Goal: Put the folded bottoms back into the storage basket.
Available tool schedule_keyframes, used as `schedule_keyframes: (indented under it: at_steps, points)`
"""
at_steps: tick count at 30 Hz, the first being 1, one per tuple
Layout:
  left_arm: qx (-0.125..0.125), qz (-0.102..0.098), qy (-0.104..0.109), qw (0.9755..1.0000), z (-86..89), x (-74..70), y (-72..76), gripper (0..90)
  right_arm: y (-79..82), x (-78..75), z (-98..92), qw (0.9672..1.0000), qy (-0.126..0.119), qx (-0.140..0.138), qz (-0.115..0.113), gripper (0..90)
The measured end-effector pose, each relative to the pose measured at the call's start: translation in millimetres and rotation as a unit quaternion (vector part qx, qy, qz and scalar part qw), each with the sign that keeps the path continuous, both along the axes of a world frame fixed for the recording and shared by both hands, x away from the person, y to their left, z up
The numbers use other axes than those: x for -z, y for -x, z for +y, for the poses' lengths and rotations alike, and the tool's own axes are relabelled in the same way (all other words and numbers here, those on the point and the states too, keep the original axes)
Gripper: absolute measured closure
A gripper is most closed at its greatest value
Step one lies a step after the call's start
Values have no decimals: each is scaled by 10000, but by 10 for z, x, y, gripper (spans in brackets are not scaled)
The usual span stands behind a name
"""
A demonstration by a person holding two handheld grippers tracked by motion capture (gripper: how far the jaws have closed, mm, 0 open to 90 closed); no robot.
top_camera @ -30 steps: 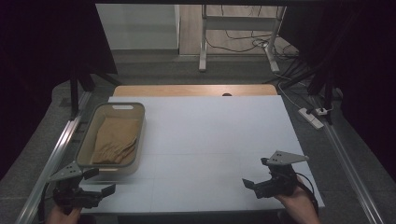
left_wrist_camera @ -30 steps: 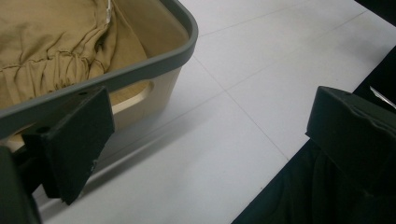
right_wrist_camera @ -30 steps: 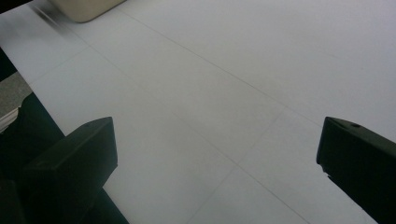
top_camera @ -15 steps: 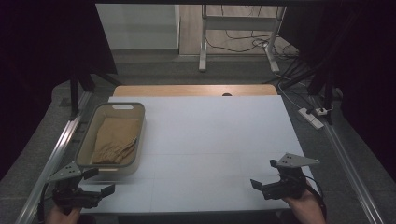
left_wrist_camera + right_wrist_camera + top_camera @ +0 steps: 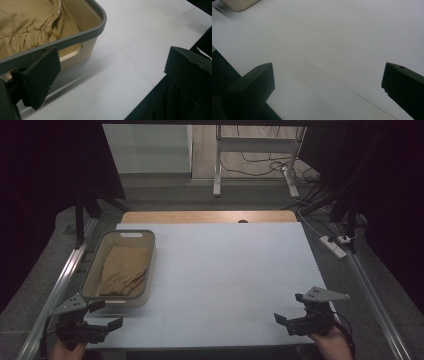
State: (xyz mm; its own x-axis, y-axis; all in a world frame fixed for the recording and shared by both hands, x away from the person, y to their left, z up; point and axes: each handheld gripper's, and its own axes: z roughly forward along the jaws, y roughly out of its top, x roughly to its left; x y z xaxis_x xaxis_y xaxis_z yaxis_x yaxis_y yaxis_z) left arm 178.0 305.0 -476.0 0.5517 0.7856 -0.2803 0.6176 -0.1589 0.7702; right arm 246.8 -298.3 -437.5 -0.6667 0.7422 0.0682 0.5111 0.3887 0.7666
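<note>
White table (image 5: 220, 270), tan cloth (image 5: 122, 270) in beige bin (image 5: 150, 265), both hand-held grippers gaping, empty

A bin (image 5: 92, 270) holding folded cloth (image 5: 122, 270) sits at the table's (image 5: 225, 265) left side, near the front edge

White rectangular table surface (image 5: 225, 270), plain, crossed by faint thin grey lines. Beige plastic tub with a dark grey rim (image 5: 90, 270); inside it, tan folded cloth with a gathered band (image 5: 122, 270). Left black two-jaw gripper (image 5: 102, 315) and right black two-jaw gripper (image 5: 291, 312), each topped by a light grey three-cornered plate. Light brown wooden strip (image 5: 200, 216) borders the table's far edge.
</note>
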Motion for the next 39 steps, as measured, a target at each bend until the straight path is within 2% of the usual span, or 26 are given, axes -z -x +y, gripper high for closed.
schedule_keyframes:
  at_steps: [17,39]
  points:
    - [-30,-5,28,10000,8,0,4,1,75,26,-223,9995,-27,317,-3,0]
    - [-55,-43,12,10000,4,-5,6,1,172,24,-395,9981,-47,612,37,0]
